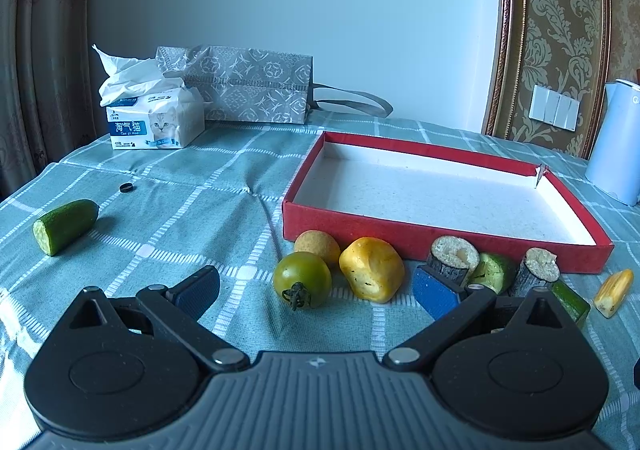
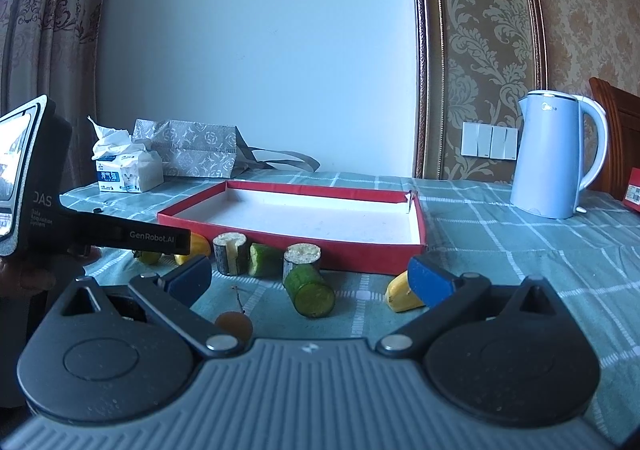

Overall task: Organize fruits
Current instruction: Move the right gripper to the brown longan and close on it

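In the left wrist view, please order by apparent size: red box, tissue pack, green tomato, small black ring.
1. Red box
2. Tissue pack, though it sits farther away, so it is really bigger than it looks
3. Green tomato, nearest the camera
4. Black ring

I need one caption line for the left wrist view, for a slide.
Open left gripper facing a green tomato before the empty red tray.

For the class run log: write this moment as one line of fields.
stage: before first pick | left gripper: open, near green tomato | right gripper: open, empty | red tray: empty
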Demonstrator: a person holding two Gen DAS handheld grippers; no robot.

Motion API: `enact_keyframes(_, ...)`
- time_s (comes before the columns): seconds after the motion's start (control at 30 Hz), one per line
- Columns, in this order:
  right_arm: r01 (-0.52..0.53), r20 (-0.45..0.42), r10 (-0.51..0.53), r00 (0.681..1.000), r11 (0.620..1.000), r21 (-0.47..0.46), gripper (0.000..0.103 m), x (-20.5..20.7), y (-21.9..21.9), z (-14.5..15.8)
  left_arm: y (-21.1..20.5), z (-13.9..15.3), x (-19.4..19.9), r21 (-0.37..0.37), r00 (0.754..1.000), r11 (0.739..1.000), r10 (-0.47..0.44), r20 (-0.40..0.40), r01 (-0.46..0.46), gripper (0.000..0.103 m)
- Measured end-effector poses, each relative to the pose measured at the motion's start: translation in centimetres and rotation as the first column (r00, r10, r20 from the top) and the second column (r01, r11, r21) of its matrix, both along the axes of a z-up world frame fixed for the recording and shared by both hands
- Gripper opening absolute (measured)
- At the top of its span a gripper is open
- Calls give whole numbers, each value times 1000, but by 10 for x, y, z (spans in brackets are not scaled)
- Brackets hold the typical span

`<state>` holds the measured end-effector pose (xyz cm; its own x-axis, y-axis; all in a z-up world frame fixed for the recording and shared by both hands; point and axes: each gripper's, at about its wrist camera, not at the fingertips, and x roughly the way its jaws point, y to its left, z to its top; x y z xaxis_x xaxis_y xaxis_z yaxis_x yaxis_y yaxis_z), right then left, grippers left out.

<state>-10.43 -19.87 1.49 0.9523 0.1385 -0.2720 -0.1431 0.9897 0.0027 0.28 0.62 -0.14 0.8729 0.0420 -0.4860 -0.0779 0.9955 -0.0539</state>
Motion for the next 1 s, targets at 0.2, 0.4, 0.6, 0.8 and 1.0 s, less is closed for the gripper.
enact_keyframes(0.2, -18, -15, 18, 1000, 1000, 15, 103, 2, 1, -1, 2, 0, 0, -9, 1000, 1000, 12, 2, -12, 103)
enact_keyframes(0.4, -32, -21, 32, 999, 999, 3, 103, 2, 6, -2, 4, 0, 0, -12, 1000, 1000, 16, 5, -16, 103)
enact_keyframes(0.6, -69, -37, 69, 997, 998, -6, 96, 3, 13, -2, 7, 1, 0, -30, 999, 999, 45, 11, -45, 103)
enact_keyframes(0.8, -114, -100, 112, 989, 993, -20, 89, 10, 22, -5, 12, 2, 0, -45, 998, 997, 67, 6, -67, 103)
enact_keyframes(1.0, -160, -210, 149, 966, 987, -33, 57, 26, 34, -12, 14, 3, -1, -56, 997, 996, 76, 10, -75, 103)
